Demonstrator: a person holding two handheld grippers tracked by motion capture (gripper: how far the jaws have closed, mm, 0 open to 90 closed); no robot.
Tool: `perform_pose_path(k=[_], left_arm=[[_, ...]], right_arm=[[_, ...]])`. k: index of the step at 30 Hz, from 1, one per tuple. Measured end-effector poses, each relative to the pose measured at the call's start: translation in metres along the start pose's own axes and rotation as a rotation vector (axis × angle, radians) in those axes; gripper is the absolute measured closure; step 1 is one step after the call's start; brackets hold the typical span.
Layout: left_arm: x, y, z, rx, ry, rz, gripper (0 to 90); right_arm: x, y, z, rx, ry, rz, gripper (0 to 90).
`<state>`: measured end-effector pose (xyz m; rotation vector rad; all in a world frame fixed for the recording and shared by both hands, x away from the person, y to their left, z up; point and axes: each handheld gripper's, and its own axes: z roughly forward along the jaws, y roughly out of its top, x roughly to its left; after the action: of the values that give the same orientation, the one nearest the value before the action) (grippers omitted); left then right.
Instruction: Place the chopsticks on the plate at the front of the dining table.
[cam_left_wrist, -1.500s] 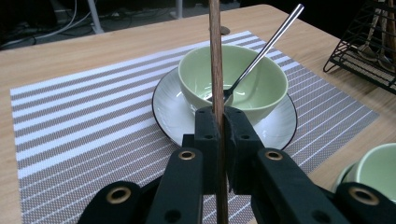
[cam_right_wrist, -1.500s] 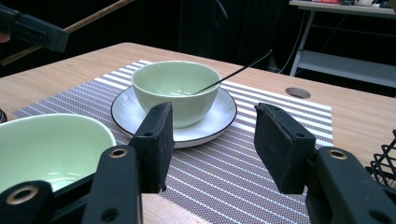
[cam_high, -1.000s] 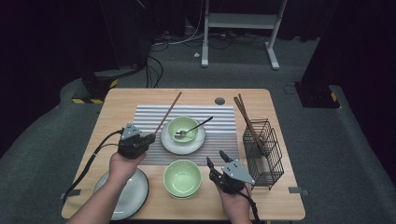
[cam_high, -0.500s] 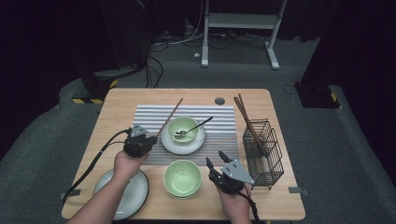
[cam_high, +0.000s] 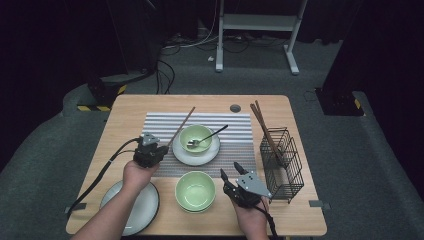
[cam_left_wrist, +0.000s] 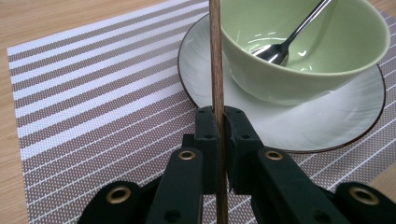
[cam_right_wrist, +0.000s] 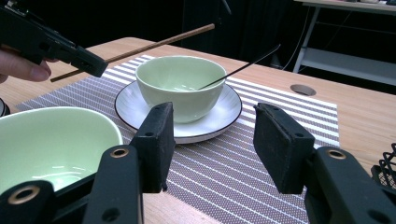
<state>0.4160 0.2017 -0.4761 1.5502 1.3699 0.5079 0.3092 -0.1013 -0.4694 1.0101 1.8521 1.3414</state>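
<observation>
My left gripper (cam_high: 159, 148) is shut on one brown chopstick (cam_high: 181, 125), holding it near its lower end just above the striped placemat (cam_high: 235, 125). The stick (cam_left_wrist: 215, 56) runs forward between the closed pads (cam_left_wrist: 205, 123), past the left side of a green bowl (cam_left_wrist: 303, 51) that has a metal spoon (cam_left_wrist: 280, 46) in it. That bowl (cam_high: 196, 136) stands on a white plate (cam_high: 197, 157). My right gripper (cam_high: 230, 171) hovers open by a second green bowl (cam_high: 195, 191); nothing is between its fingers (cam_right_wrist: 156, 140).
A black wire basket (cam_high: 282, 162) at the right edge holds more chopsticks (cam_high: 265, 130). A pale plate (cam_high: 145, 210) lies at the front left under the left forearm. A round hole (cam_high: 235, 108) sits near the table's far edge.
The left gripper has shifted slightly right and down with the chopstick, whose far tip now sits lower. The right gripper has stayed put.
</observation>
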Motion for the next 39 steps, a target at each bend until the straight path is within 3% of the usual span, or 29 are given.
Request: perform_pose_path(k=[15,29,39], left_arm=[[0.003,-0.004,0.009,0.067,0.049,0.011,84.3],[0.004,-0.010,0.013,0.139,0.050,0.020,84.3],[0.002,-0.013,0.016,0.156,0.041,0.015,84.1]], right_arm=[[0.003,0.001,0.001,0.000,0.003,-0.003,47.7],[0.003,0.000,0.001,0.000,0.005,-0.006,47.7],[0.004,-0.001,0.002,0.004,0.007,-0.004,47.6]])
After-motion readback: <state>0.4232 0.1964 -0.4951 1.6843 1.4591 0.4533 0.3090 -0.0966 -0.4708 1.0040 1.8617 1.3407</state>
